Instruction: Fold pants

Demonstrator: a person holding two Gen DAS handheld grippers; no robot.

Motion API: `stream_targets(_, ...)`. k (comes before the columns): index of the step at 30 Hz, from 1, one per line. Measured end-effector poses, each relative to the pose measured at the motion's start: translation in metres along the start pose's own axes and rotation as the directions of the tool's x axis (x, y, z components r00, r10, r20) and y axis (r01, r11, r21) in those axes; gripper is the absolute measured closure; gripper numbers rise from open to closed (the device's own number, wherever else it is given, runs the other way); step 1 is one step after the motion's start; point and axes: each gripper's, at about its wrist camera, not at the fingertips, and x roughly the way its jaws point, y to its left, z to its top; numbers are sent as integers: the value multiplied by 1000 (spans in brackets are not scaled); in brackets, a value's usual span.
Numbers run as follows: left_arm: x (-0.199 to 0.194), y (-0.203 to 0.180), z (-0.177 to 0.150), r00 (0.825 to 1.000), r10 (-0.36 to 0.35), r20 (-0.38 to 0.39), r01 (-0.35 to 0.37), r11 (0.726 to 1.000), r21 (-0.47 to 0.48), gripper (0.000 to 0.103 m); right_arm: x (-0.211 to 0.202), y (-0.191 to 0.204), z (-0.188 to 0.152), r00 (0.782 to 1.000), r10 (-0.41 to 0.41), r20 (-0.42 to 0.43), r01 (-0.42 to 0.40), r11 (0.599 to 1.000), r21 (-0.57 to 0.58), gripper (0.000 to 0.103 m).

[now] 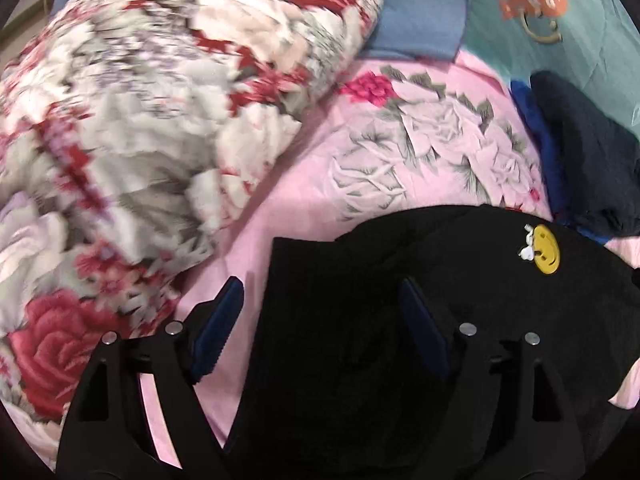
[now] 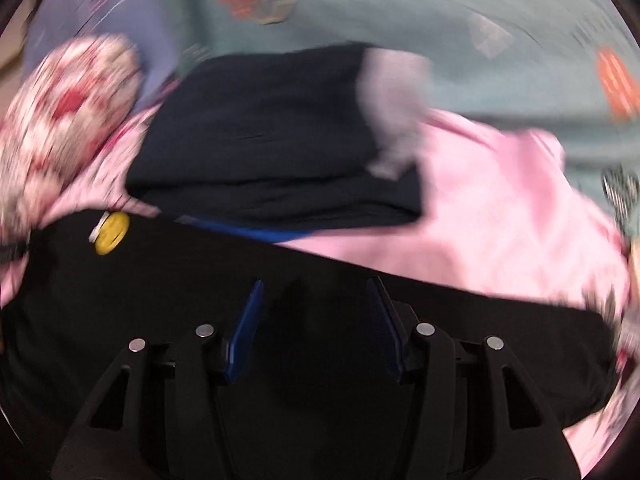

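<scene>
Biggest thing under me is the pink floral bedsheet (image 1: pixel 304 200), and spread across it, right below both my tools, are the black pants (image 1: pixel 360 320), lying flat in what looks like a partly folded slab with a straight edge toward the rolled floral quilt (image 1: pixel 140 120). Behind the pants sits a stack of dark folded clothes (image 2: pixel 272 140), just beside their far edge.

Handling, as I judge it: soft, limp knit cloth, light, nothing fragile, not slippery against rubber pads. It will sag and drag the moment I lift it, so I'd take hold at corners or along that straight edge, pinching all layers at once, one tool per corner.

My left gripper (image 1: pixel 320 304) stands wide open, one finger over bare sheet and the other over the cloth, the pants' edge between them, nothing pinched. My right gripper (image 2: pixel 316 300) is parted about halfway above the middle of the black cloth; the view is smeared with motion, yet I see a clear gap and no fabric clamped.

Smallest: a yellow smiley-face patch (image 1: pixel 546 250) sewn on the pants, with a tiny white figure beside it. No readable writing or brand anywhere
</scene>
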Motion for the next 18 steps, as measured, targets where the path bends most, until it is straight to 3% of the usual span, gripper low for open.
stream_targets(2, 6, -1, 2, 1000, -7, -27, 7, 1000, -4, 20, 7, 25, 4, 999, -43, -7, 43, 996, -77, 49)
stream_targets(3, 7, 0, 4, 999, -18, -37, 17, 1000, -19, 15, 13, 31, 1, 999, -13, -38, 10, 997, -78, 49)
stream_targets(5, 7, -3, 7, 999, 1, -54, -3, 1000, -29, 14, 24, 37, 1, 985, 136, -107, -140, 990, -31, 49)
stream_targets(7, 0, -9, 10, 1000, 1, -29, -2, 1000, -16, 14, 20, 56, -1, 971, 223, -85, -226, 973, -35, 50)
stream_targets(10, -10, -17, 7, 1000, -4, 28, 4, 1000, -2, 14, 30, 80, -9, 907, 402, -127, -407, 913, -16, 61)
stream_targets(12, 1, -21, 2, 997, 76, 17, -76, 996, 47, 13, 37, 87, -26, 908, 371, -196, -385, 922, -35, 64)
stream_targets(14, 13, -12, -5, 998, 69, -12, -68, 997, 26, 6, 35, 65, -30, 915, 362, -179, -368, 930, -4, 62)
stream_targets(16, 12, 2, -7, 999, 39, -29, -40, 999, -34, 5, 27, 5, -47, 942, 289, -168, -274, 956, 110, 58)
stream_targets(18, 7, 6, -7, 998, 59, -32, -60, 997, -45, 5, 17, -66, -66, 965, 220, -145, -182, 955, 235, 57)
